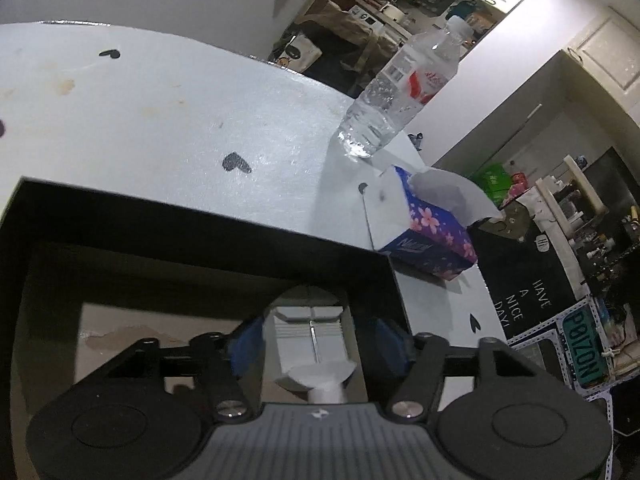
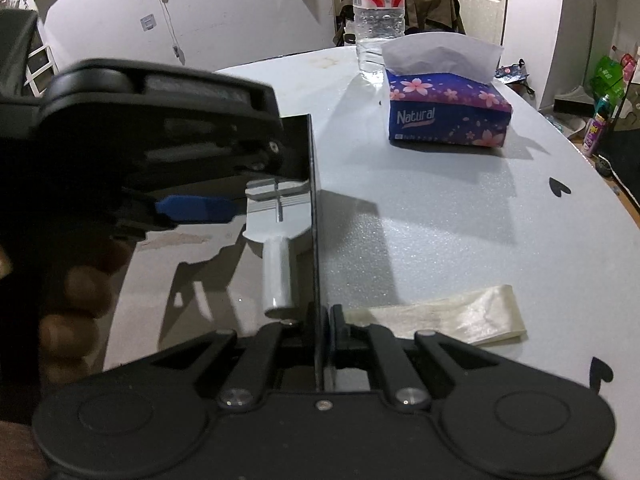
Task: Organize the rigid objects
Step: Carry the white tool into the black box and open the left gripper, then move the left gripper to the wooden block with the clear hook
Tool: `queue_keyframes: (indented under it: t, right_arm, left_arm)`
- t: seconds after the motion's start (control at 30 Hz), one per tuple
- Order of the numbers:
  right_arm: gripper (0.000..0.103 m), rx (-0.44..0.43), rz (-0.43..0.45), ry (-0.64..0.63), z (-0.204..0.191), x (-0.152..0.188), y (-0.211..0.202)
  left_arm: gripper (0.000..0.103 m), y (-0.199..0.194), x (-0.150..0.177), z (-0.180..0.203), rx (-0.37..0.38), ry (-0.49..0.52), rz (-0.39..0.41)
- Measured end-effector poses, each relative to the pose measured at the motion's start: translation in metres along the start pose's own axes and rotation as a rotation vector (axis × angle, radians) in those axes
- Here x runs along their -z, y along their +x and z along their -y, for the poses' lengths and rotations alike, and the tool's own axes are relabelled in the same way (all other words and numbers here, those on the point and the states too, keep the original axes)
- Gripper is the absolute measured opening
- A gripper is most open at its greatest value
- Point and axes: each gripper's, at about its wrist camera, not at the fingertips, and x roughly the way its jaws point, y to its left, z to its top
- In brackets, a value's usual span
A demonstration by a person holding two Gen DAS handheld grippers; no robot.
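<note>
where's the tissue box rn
In the right wrist view the tissue box sits on the white table, upper right, just in front of the water bottle.

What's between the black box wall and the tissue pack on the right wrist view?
Bare tabletop only, crossed by shadow; the black box wall and tissue pack stand apart, nothing between them. The right wrist view shows it.
</note>
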Motion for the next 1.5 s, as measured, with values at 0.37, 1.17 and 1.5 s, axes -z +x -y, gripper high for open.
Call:
queue_keyframes:
  t: [0.37, 1.17, 1.5]
  right_arm:
    - [0.006, -0.015, 0.003, 0.015, 0.003, 0.001, 0.000]
    - [0.007, -0.018, 0.011, 0.019, 0.003, 0.002, 0.000]
    - [0.008, -0.019, 0.013, 0.022, 0.004, 0.001, 0.000]
  left_arm:
    - [0.095, -0.055, 0.010, 0.015, -0.013, 0.177, 0.109]
    - [0.103, -0.197, 0.067, -0.105, -0.545, 0.217, 0.426]
    - [0.103, -0.212, 0.086, -0.159, -0.644, 0.159, 0.353]
